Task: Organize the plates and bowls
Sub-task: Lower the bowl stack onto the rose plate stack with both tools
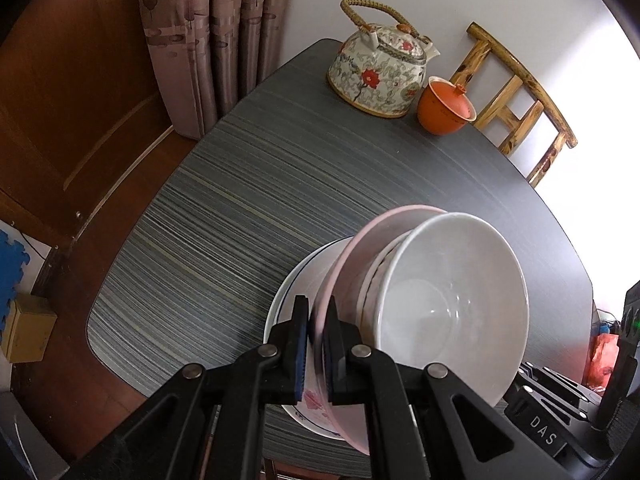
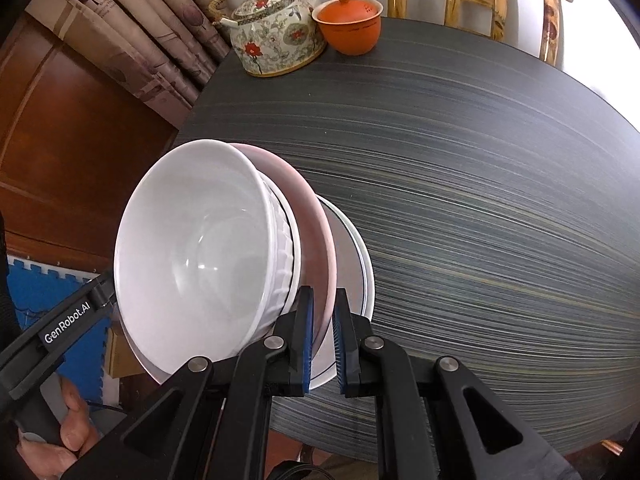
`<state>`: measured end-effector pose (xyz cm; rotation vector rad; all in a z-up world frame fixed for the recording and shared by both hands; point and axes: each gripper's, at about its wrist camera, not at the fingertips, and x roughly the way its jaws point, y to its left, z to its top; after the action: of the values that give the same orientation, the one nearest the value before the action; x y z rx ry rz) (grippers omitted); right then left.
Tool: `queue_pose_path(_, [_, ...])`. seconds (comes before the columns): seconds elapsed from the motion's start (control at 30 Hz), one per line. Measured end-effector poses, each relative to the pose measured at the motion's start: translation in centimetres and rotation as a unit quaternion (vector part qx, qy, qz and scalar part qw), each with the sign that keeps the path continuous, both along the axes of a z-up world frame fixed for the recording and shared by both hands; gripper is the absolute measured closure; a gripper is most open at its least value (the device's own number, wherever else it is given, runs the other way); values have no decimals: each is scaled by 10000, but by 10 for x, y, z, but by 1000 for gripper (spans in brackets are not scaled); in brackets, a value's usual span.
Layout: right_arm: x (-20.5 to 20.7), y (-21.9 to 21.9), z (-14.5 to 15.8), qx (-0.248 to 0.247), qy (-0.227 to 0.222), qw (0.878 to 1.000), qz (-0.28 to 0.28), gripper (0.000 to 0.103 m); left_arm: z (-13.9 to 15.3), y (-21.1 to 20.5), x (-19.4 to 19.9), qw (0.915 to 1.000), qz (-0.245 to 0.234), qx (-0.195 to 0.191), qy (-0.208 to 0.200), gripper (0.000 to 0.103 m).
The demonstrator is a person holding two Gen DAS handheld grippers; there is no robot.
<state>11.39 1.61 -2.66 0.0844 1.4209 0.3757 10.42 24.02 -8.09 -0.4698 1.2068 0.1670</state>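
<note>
Nearest the cameras, the left gripper (image 1: 316,344) was seen clenched on the rim of the pink plate (image 1: 340,280), its blue pads pressed against both faces of the rim. The right gripper (image 2: 322,340) was likewise clamped on the opposite rim of the same pink plate (image 2: 308,216). A person's hand (image 2: 68,412) was visible at the lower left of the right wrist view, wrapped around the handle of the left gripper.

On the pink plate a stack of white bowls (image 1: 452,292) was nested, the top one smooth and a ribbed one (image 2: 280,248) showing beneath it. Under the pink plate a white plate with a dark rim line (image 1: 288,292) was seen, close to the near edge of the dark striped table (image 1: 240,200). Whether the pink plate rested on that white plate or was held just above it could not be told.

At the far edge of the table a floral teapot (image 1: 376,72) with a woven handle was placed, and just beside it an orange lidded cup (image 1: 444,106). Beyond the far edge a wooden chair (image 1: 516,96) and a curtain (image 1: 216,40) were seen.
</note>
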Motion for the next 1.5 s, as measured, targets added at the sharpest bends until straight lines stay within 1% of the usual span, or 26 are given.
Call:
queue_pose_path(0.2, [2, 2, -8, -50, 68, 10000, 7, 92, -6, 2, 2, 10000, -9, -46, -11, 99])
queue_pose_path(0.53, [3, 4, -6, -101, -38, 9999, 10, 92, -10, 3, 2, 9999, -42, -84, -38, 100])
queue_pose_path(0.87, [3, 4, -5, -60, -81, 9999, -37, 91, -10, 0, 1, 9999, -96, 12, -85, 99])
queue_pose_path(1.1, [2, 1, -7, 19, -106, 9999, -60, 91, -10, 2, 0, 9999, -105, 53, -106, 94])
queue_pose_path(1.23, [2, -2, -8, 11, -132, 9999, -98, 85, -10, 2, -2, 9997, -125, 188, -130, 88])
queue_pose_path(1.27, [2, -3, -9, -4, -144, 9998, -116, 82, -9, 2, -2, 9995, -146, 240, -139, 87])
queue_pose_path(1.3, [2, -5, -9, -27, -160, 9998, -138, 80, -9, 1, -3, 9993, -167, 306, -145, 83])
queue_pose_path(1.33, [2, -6, -10, -56, -185, 9997, -157, 76, -8, 1, -4, 9990, -168, 384, -135, 79])
queue_pose_path(1.37, [1, -7, -10, -61, -189, 9997, -171, 73, -8, 1, -5, 9987, -170, 464, -130, 77])
queue_pose_path(1.4, [1, -8, -10, -69, -193, 9996, -189, 72, -8, 1, -6, 9983, -191, 539, -133, 74])
queue_pose_path(1.5, [1, -11, -11, -74, -215, 9995, -211, 66, -7, -1, -9, 9973, -253, 671, -128, 71])
